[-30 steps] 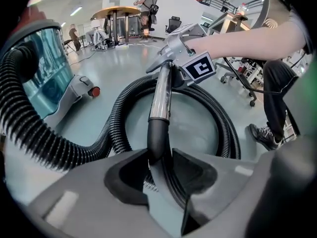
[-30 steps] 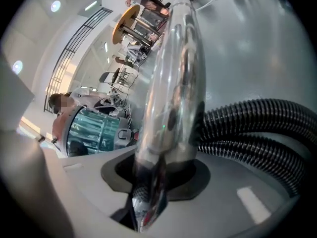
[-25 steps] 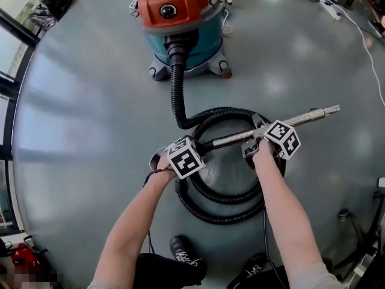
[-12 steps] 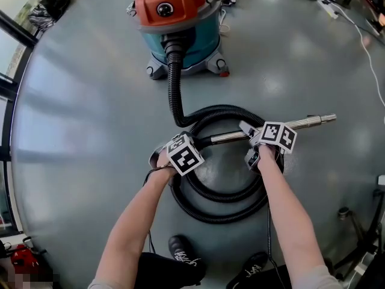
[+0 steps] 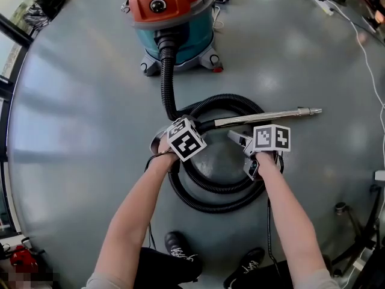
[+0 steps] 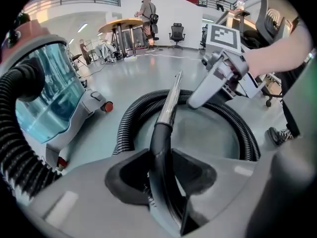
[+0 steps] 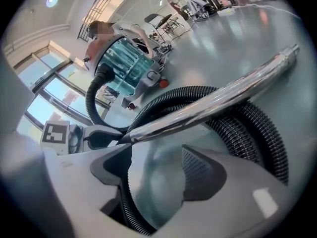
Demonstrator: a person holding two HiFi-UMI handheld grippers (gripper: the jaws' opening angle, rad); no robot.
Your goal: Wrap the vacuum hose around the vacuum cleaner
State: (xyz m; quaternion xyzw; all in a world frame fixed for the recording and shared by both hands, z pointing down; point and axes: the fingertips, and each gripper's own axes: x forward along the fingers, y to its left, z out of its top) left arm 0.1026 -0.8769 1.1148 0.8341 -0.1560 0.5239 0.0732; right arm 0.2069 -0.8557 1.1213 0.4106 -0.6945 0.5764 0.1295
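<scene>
The vacuum cleaner point(image 5: 171, 23), orange lid over a teal tub, stands on the floor at the top of the head view. Its black ribbed hose point(image 5: 165, 80) runs down from it and lies in loops point(image 5: 213, 205) on the floor. My left gripper point(image 5: 180, 138) is shut on the black curved handle point(image 6: 161, 152) where the hose meets the chrome wand point(image 5: 264, 117). My right gripper point(image 5: 242, 153) is open just below the wand and holds nothing. In the right gripper view the wand point(image 7: 213, 103) crosses beyond the gripper point(image 7: 156, 162), apart from it.
Cables point(image 5: 364, 38) and a power strip point(image 5: 319, 2) lie on the grey floor at the top right. A stand's foot point(image 5: 343, 209) sits at the right edge. My shoes point(image 5: 180, 245) are just below the hose loops. People and tables stand far off.
My right gripper has let go of the wand and drawn back toward me, below it. The left gripper keeps its hold on the handle. The wand now lies flatter across the loops.
</scene>
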